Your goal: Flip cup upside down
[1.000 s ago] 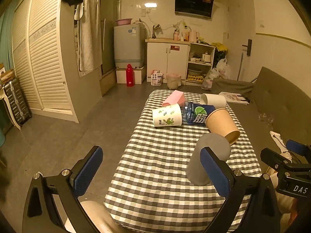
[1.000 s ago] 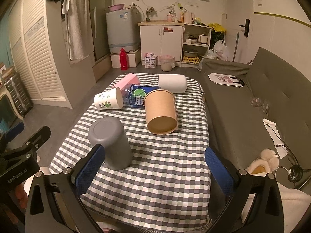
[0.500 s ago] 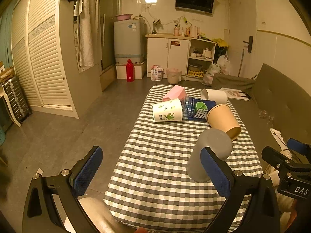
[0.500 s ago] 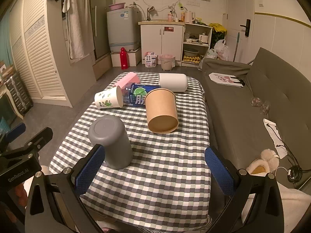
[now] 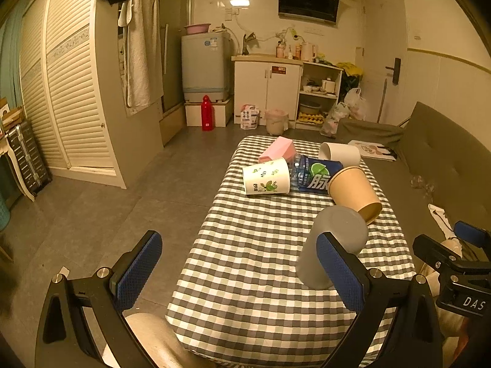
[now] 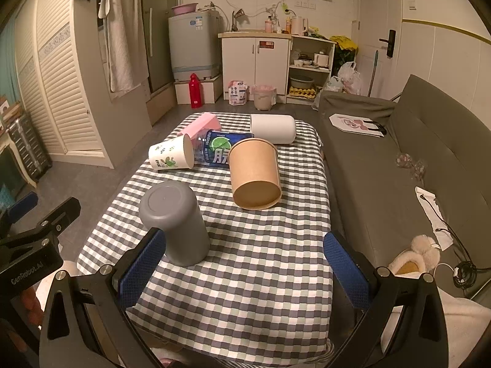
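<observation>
The grey cup [image 6: 175, 224] is seen standing mouth-down on the checked tablecloth [image 6: 260, 270], its closed base uppermost and its long axis near vertical, close to the near end of the tabletop and toward the left long edge as the right wrist view shows it. It is touched by nothing.

The right gripper [image 6: 242, 263] is held wide, with nothing between its blue pads; the cup lies ahead and to the left of its centre line, just beyond the left pad [image 6: 141, 268]. The left gripper [image 5: 239, 271] is likewise spread wide and empty, and the same cup [image 5: 333, 245] is found ahead and to its right, partly hidden behind the right pad [image 5: 339, 271]. So the cup sits between the two tools, and neither is clearly nearer.

The inversion is judged to be already made, since the cup rests on its rim. Toward the far end a brown paper cup [image 6: 254, 178], a printed white cup [image 6: 172, 153], a blue bottle [image 6: 214, 150] and a white cylinder [image 6: 273, 128] lie on their sides, well apart from the grey one.
</observation>
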Demonstrator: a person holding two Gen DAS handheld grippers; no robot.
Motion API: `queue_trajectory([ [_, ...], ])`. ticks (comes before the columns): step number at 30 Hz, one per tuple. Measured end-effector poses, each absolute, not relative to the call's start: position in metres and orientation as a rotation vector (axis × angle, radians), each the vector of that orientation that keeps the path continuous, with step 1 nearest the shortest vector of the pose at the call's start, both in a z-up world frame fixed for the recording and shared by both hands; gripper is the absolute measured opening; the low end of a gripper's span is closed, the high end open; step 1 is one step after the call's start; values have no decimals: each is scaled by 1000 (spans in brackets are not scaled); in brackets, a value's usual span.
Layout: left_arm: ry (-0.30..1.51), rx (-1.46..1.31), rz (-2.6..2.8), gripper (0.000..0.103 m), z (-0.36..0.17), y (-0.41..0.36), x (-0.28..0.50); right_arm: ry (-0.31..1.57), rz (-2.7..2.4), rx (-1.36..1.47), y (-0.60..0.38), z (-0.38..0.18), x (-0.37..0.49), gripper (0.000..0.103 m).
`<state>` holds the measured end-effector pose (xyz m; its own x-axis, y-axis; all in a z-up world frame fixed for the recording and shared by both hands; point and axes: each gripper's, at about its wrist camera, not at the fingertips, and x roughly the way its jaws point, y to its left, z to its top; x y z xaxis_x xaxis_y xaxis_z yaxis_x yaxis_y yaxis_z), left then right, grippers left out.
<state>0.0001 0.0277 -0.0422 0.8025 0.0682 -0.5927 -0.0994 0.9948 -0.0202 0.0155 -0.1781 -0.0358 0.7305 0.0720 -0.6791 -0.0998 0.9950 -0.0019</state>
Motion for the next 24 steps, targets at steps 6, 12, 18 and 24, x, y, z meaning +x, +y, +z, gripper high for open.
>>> queue_trajectory([
  [6,631,-45,89,103,-41,26,0,748,95,-41,-178,-37,16,103],
  [12,630,-44,90,103,-41,26,0,751,94,-42,-178,-38,16,103],
  [18,630,-46,90,103,-41,26,0,753,94,-44,-177,-40,16,103],
  [24,625,-39,95,103,-40,26,0,759,94,-47,-177,-42,17,103],
])
